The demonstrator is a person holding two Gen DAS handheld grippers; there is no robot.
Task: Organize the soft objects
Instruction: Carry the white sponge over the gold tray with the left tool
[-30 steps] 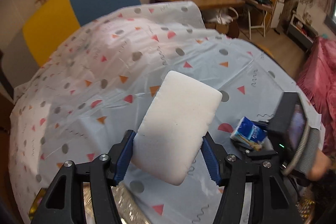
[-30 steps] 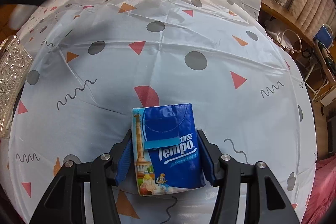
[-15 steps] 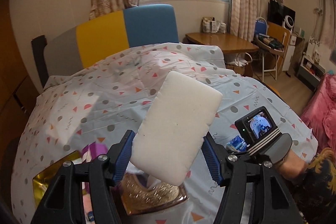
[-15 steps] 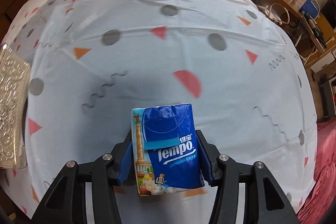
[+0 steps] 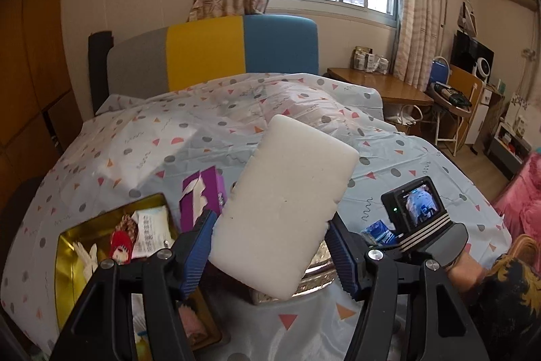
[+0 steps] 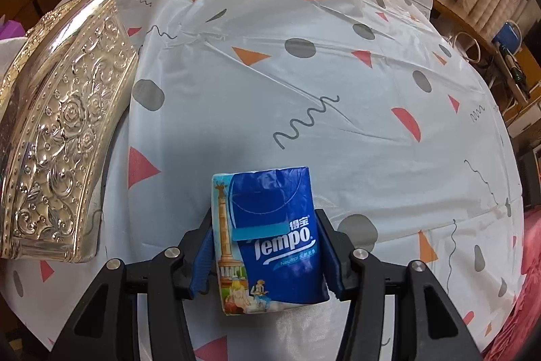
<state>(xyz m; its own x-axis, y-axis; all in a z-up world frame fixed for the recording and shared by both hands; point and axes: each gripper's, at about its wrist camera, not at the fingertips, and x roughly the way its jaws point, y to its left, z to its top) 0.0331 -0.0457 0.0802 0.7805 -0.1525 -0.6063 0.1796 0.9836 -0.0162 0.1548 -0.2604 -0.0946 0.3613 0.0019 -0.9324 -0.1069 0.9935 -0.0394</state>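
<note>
Two grippers, each with a load. In the left wrist view your left gripper clamps a plain white sponge block at its lower sides; the block leans to the upper right across the middle of the frame and bears no writing. At lower left an open gold tin holds a small red-haired doll and a white packet with print too small to read; a purple tissue box stands just above the tin. At right your right gripper shows its camera screen.

In the right wrist view your right gripper pinches a blue tissue pack marked "Tempo" and "Neutral" with Chinese characters, at lower centre above the patterned sheet; an embossed silver lid lies at left, well apart from the pack.
</note>
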